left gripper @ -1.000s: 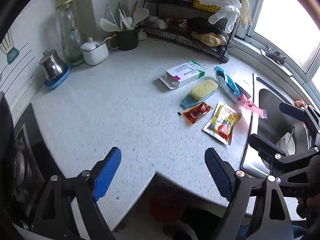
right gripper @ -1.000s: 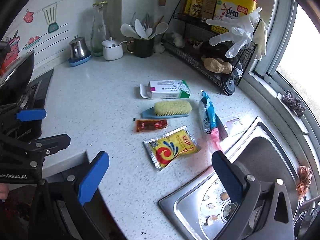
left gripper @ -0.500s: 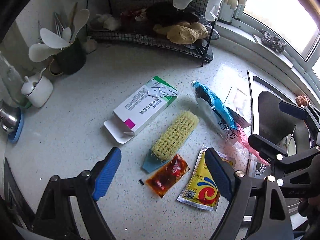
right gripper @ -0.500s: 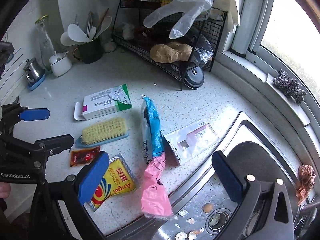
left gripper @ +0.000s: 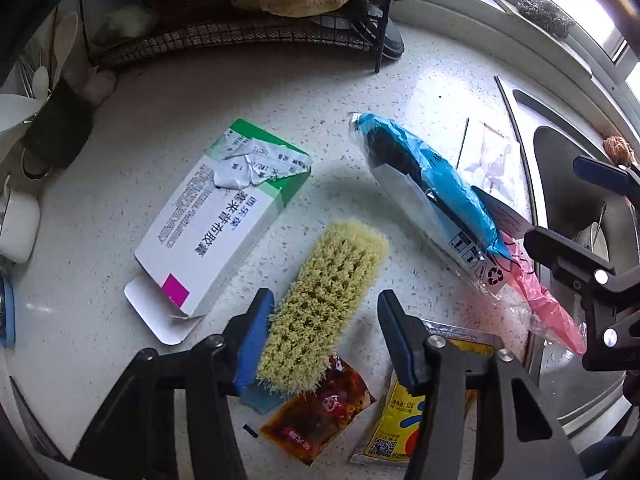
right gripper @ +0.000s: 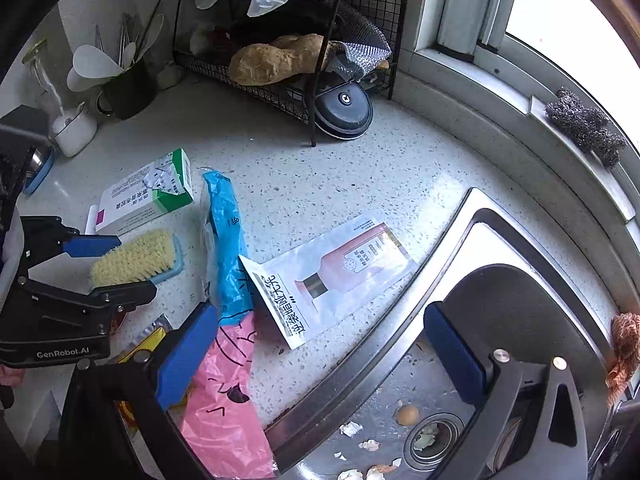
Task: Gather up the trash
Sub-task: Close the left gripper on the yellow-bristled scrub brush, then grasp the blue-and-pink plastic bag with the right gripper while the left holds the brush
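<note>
Trash strewn over a speckled pale worktop [left gripper: 120, 128] beside a steel sink [right gripper: 460, 208], under a window.
Left view: left tongs [left gripper: 324, 300], jaws just narrowed, astride the near end of a yellow-bristled blue-backed brush [left gripper: 332, 272], not clamping; red sauce sachet [left gripper: 320, 412] bottom centre, just below the fingertips, slanting toward the upper right. Right view: right tongs [right gripper: 320, 312] spread wide, gripping nothing; crumpled blue-and-pink plastic bag [right gripper: 228, 240] running top to bottom, pink end beside the left finger.

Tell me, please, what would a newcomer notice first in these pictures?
Probably the yellow scrub brush lying bristles-up between the fingers of the left gripper. To its right lies a blue and pink plastic wrapper, pointing toward the steel sink, where broken eggshells lie around the drain.
</note>
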`<state>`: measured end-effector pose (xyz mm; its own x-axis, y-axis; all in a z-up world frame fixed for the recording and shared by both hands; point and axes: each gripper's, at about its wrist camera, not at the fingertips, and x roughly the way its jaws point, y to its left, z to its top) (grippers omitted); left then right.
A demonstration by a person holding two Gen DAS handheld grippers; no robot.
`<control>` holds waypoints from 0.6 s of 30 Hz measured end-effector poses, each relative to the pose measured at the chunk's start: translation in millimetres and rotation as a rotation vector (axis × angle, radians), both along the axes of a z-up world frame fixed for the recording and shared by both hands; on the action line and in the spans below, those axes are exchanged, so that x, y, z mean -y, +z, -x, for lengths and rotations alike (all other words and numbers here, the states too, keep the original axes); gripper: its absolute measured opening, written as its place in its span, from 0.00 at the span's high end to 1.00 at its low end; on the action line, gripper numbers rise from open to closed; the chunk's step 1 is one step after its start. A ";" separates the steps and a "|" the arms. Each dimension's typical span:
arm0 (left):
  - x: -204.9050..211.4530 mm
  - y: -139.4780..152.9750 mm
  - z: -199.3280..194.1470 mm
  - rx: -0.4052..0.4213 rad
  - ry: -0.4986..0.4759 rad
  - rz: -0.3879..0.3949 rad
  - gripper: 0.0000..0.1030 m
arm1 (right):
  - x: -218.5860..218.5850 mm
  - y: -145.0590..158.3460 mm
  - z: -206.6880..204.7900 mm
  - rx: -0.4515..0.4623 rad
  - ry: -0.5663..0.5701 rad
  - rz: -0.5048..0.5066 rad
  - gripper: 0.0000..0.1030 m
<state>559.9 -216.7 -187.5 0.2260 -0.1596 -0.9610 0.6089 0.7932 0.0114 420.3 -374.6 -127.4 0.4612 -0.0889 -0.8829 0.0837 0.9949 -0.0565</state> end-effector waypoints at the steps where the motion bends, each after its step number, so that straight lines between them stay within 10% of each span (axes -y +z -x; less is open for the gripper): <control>1: 1.0 -1.5 -0.3 -0.002 -0.003 0.000 0.56 | 0.7 -0.9 -0.2 -0.002 -0.004 -0.002 0.00; 18: -39.5 41.2 2.0 0.051 0.163 0.126 0.71 | -23.1 18.8 -27.0 0.020 0.160 -0.091 0.00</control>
